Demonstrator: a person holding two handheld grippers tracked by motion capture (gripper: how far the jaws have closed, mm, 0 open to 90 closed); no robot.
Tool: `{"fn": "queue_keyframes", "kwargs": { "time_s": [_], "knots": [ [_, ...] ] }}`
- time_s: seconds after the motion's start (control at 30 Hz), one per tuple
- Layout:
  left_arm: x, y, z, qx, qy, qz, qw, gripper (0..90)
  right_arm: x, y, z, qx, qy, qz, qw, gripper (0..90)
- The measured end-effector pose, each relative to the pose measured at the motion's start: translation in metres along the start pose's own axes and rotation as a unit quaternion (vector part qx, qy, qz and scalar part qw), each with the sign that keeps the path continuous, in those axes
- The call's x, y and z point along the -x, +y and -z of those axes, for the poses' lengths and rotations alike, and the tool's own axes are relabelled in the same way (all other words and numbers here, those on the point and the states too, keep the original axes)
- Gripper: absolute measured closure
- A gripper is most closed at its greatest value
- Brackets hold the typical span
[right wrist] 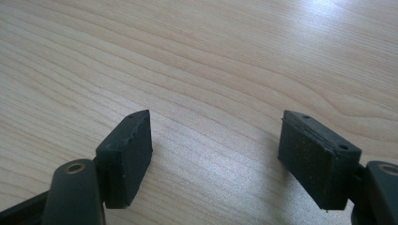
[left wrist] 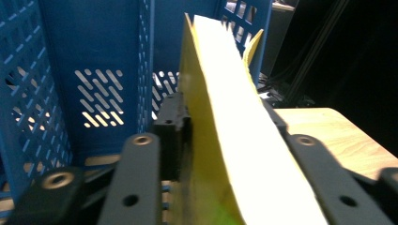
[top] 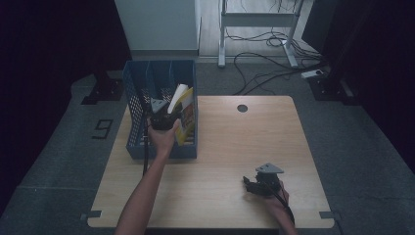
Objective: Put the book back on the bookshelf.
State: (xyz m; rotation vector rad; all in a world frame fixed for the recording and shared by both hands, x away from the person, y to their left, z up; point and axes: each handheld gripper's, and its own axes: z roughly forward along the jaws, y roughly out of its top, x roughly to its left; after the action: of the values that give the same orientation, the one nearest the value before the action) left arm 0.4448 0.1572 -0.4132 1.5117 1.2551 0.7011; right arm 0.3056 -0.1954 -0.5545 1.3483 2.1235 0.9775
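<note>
Two grippers work over a pale wooden worktop (top: 220,161). At about ten o'clock on it stands a blue perforated file basket (top: 142,88) with upright dividers. The left gripper (top: 164,117) reaches into the basket's right-hand compartment, its fingers (left wrist: 171,126) clamped on a yellow-covered book (top: 183,115) with white pages; the book stands tilted, its top edge leaning toward twelve o'clock against the basket's right wall. Toward five o'clock, well apart from the basket, the right gripper (top: 249,183) rests low over bare wood, its fingers (right wrist: 129,154) spread wide with nothing between them.
</note>
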Motion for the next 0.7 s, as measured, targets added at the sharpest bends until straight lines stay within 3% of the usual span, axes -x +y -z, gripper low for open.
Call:
{"fn": "queue_keyframes", "kwargs": {
  "time_s": [0.27,0.47,0.7],
  "knots": [
    [0.006,0.001,-0.001,-0.002,0.019,-0.031,0.9993,74.5,0.0,0.0,0.0,0.0,0.0,0.0,1.0,25.3],
    [0.001,0.01,-0.002,-0.003,0.012,-0.012,0.9999,75.3,0.0,0.0,0.0,0.0,0.0,0.0,1.0,25.3],
    [0.001,0.024,-0.002,0.02,0.018,-0.014,0.9995,75.4,0.0,0.0,0.0,0.001,0.0,-0.001,1.0,25.3]
  ]
}}
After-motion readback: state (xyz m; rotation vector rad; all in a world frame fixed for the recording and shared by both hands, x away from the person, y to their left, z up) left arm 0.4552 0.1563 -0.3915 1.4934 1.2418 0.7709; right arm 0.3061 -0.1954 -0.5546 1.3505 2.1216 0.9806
